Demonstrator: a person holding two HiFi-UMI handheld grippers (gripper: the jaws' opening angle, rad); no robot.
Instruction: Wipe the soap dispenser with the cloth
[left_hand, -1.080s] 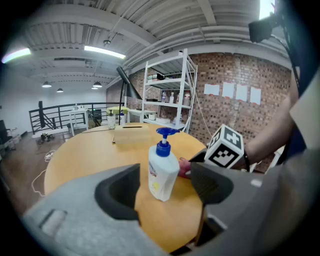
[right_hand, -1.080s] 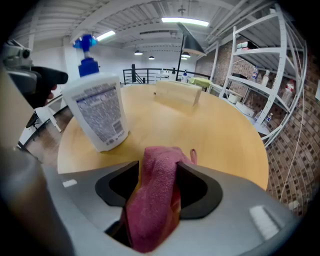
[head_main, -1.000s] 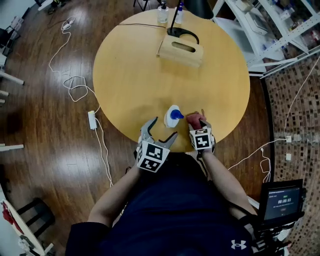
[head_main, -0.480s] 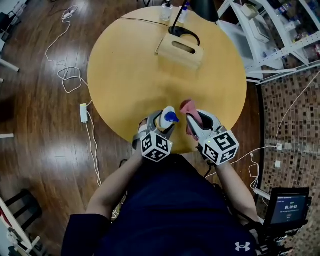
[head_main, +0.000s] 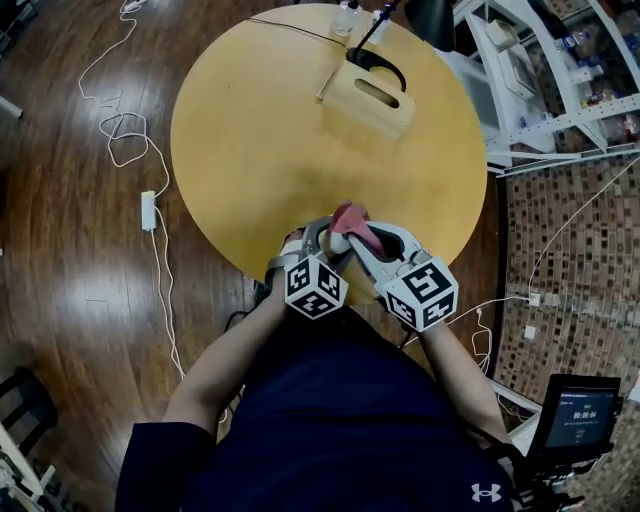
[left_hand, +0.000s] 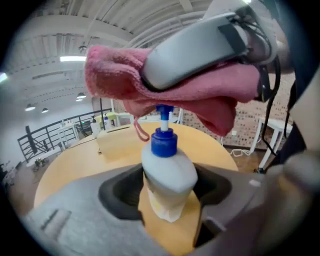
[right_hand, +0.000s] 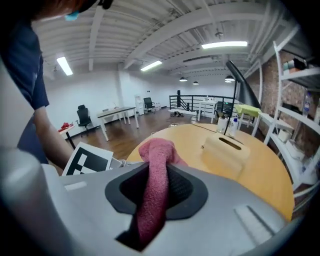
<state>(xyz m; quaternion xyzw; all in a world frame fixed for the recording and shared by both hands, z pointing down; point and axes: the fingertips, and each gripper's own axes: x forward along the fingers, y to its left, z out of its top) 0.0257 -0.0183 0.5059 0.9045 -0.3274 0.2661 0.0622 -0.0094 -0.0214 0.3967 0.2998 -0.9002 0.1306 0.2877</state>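
A round wooden table (head_main: 250, 130) stood on a dark plank floor (head_main: 80, 250), and the dispenser (left_hand: 167, 172) was at its near edge, just in front of the person. The left gripper (left_hand: 167, 192) had just been closing and clasped the dispenser's white body between its pads, with the blue pump (left_hand: 164, 142) upward; whether the base rested on the table could not be told. The right gripper (right_hand: 155, 187), its jaws also just closing, pinched the pink cloth (right_hand: 156, 150) tight and held it over the dispenser, so that the cloth lay on top of the pump. The wipe looked to be only starting. To do it well, the left grip should be firm yet light enough not to squash the body. The right should lead with the loose fold of cloth, not its hard jaw, and rub round the pump and down the sides. It should not bear down on the pump, which would likely squirt soap. The dispenser's lower part looked yellowish, perhaps soap, though that was unsure. Far across the table a wooden box (head_main: 372, 98) showed a slot with nothing visible in it, and the small bottles (head_main: 350, 14) at the far edge were too small to judge
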